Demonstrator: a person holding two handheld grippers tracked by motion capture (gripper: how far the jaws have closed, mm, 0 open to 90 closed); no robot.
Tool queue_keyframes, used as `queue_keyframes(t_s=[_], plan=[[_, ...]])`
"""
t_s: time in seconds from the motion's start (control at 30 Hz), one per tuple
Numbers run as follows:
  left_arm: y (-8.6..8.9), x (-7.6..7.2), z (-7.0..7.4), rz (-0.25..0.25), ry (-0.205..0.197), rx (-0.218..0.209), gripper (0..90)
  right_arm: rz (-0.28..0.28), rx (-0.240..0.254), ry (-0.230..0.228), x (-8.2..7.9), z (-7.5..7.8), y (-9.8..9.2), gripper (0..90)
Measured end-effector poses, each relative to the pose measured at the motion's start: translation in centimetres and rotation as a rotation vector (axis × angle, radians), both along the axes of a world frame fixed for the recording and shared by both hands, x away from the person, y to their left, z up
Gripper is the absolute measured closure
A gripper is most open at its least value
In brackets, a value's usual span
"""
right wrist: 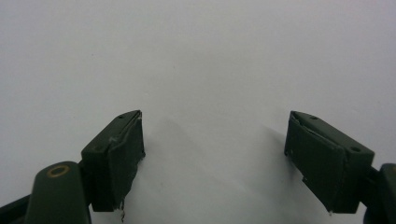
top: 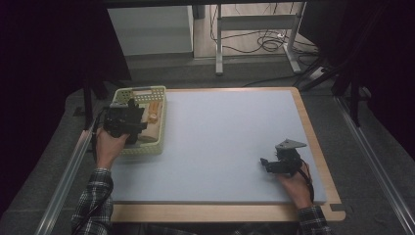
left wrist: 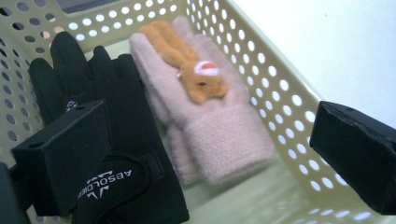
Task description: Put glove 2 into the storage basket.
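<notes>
Over the pale yellow basket [top: 147,147] at the table's left edge, the left gripper [left wrist: 210,154] is held with its jaws spread wide and nothing pinched between them. Below it, inside the basket, a black glove [left wrist: 116,140] and a pink knitted glove [left wrist: 205,126] with an orange plush rabbit [left wrist: 187,60] are seen lying side by side and touching. Both gloves look placed, so the stowing seems done; only a withdrawal is judged to be left. Near the table's right edge, the right gripper [right wrist: 212,154] is rested low on the white mat [top: 220,142], released and empty, with no further item to be seen on the mat.
</notes>
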State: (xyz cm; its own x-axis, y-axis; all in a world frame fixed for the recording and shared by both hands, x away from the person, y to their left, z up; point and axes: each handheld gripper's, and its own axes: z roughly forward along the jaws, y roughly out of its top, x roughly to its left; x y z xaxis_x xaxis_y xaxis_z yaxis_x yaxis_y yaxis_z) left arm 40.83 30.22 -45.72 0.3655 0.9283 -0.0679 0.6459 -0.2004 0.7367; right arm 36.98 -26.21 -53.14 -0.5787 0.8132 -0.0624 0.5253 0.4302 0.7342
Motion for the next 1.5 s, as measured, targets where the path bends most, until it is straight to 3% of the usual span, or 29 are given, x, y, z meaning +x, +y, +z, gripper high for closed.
queue_keyframes(t_s=[1.0,1.5], plan=[[-2.4,-3.9,-0.5,-0.114,-0.06,-0.024,0.1,-0.001,-0.002,-0.002,0.0,0.0,0.0,19.1],[-5.1,-5.4,-0.5,-0.19,-0.089,-0.018,0.2,0.0,-0.003,-0.004,0.0,0.0,0.0,19.1]])
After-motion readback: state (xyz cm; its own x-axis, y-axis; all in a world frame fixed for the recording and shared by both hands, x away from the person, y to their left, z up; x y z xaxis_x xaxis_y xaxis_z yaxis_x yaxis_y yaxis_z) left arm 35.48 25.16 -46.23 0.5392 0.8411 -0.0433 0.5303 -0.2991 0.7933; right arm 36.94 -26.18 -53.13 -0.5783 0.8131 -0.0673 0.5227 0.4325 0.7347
